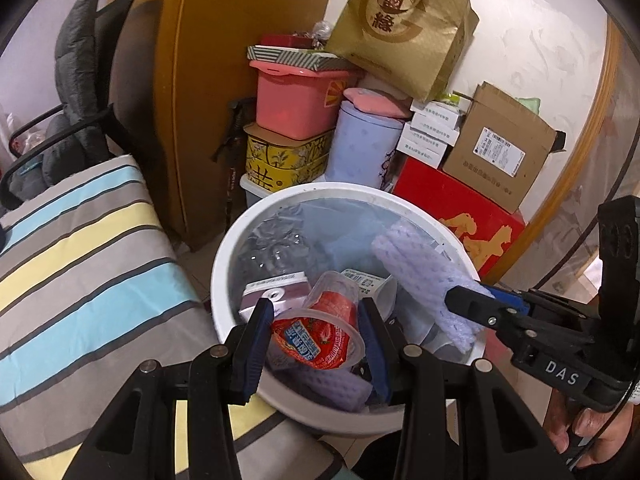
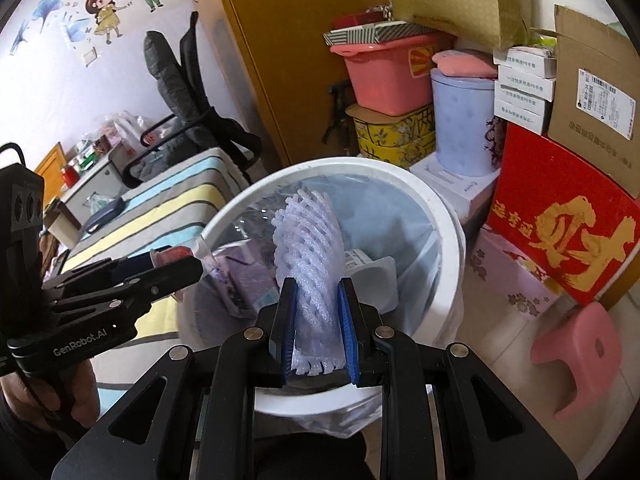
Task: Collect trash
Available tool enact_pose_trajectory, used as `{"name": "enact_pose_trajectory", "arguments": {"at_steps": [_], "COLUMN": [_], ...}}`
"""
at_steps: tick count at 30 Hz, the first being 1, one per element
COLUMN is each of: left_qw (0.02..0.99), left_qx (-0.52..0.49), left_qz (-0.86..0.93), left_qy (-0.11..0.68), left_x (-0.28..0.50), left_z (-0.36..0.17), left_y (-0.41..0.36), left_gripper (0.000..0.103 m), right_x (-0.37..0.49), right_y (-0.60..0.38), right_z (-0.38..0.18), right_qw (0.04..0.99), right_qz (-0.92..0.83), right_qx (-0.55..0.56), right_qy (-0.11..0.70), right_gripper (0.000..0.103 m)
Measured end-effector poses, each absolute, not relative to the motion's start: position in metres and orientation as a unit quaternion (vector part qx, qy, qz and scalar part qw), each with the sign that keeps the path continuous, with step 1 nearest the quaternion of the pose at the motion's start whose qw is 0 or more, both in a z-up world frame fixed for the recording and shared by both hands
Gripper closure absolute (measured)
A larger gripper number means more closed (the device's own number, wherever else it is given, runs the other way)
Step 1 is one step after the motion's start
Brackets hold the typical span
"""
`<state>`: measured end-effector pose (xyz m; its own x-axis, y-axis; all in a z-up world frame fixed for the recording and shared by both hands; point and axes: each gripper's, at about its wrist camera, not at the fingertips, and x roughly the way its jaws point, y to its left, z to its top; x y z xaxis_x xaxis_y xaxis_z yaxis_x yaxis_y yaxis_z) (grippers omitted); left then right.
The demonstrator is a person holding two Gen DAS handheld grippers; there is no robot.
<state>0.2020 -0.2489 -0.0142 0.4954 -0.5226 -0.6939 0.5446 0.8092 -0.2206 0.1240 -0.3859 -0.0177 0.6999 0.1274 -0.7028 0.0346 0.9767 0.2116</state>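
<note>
Stacked boxes fill the corner behind a round white plastic trash bin [image 1: 224, 280] lined with a clear bag: a red cardboard gift box with gold lettering [image 2: 560, 220], a brown cardboard shipping carton [image 1: 500, 148], a pink plastic tub [image 1: 296, 100] and a lilac cylindrical container [image 1: 364, 148]. A striped cushion in grey, blue and yellow [image 1: 80, 264] is seen beside the bin, touching its rim.

Over the bin, a clear plastic cup with a red printed wrapper [image 1: 324, 328] is clamped on its side between the blue pads of the left gripper [image 1: 316, 340]. A lilac foam mesh sleeve [image 2: 312, 248] is gripped at its lower end by the right gripper [image 2: 318, 320], standing upright above the bin's opening. A purple carton [image 1: 276, 292] and a white plastic tray [image 2: 376, 280] are seen lying inside the bin.
</note>
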Motion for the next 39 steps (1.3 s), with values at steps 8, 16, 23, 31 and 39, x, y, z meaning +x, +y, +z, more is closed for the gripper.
{"name": "enact_pose_trajectory", "arguments": {"at_steps": [8, 16, 23, 31, 39], "left_qw": [0.867, 0.874, 0.879, 0.892, 0.910], "left_qx": [0.009, -0.006, -0.017, -0.015, -0.013], "left_qz": [-0.305, -0.296, -0.273, -0.234, -0.186], "left_qy": [0.395, 0.386, 0.390, 0.387, 0.370], "left_x": [0.208, 0.203, 0.190, 0.162, 0.121], "left_z": [-0.018, -0.011, -0.010, -0.005, 0.002], "left_y": [-0.254, -0.235, -0.206, -0.173, -0.135], "left_gripper": [0.049, 0.048, 0.048, 0.048, 0.048], "right_x": [0.127, 0.122, 0.115, 0.100, 0.077], "right_y": [-0.386, -0.384, -0.372, -0.343, -0.313], "right_z": [-0.019, -0.011, -0.006, -0.001, 0.001], "right_qw": [0.916, 0.922, 0.923, 0.927, 0.929], "right_qz": [0.021, 0.017, 0.029, 0.059, 0.093], "right_qx": [0.101, 0.098, 0.090, 0.066, 0.044], "right_qy": [0.389, 0.375, 0.372, 0.365, 0.356], "right_gripper": [0.074, 0.053, 0.053, 0.053, 0.053]}}
